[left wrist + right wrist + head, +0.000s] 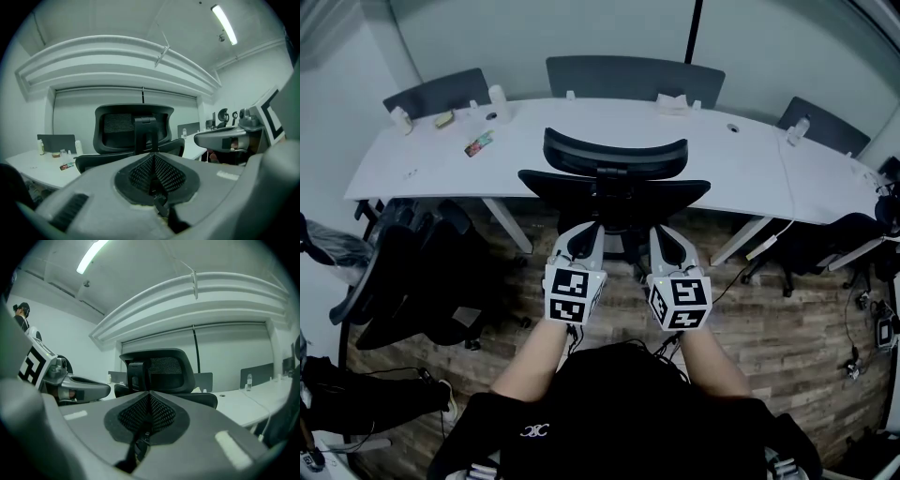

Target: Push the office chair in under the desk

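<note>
Wood-plank floor (787,319) below, long white desk (750,169) across the far side, grey partition panels (633,77) behind it. Square against the desk's near edge: black office chair (614,192), back turned this way, headrest (615,155) overlapping the desktop in the head view, set between two slanted desk legs (508,225). Just behind its backrest, side by side: left gripper (581,236) and right gripper (667,240), each with jaws pressed together on nothing, tips aimed at the backrest's lower edge; contact not clear from any view. Off to the left, near the desk's end, second black chair (412,281) turned aside, clear of the gap between the legs. On the right, another dark chair (825,246) by the desk and loose cables (853,328) on the floor. On the desktop: white bottle (498,101), snack packet (478,144), tissue box (672,103), all well apart from the headrest.
</note>
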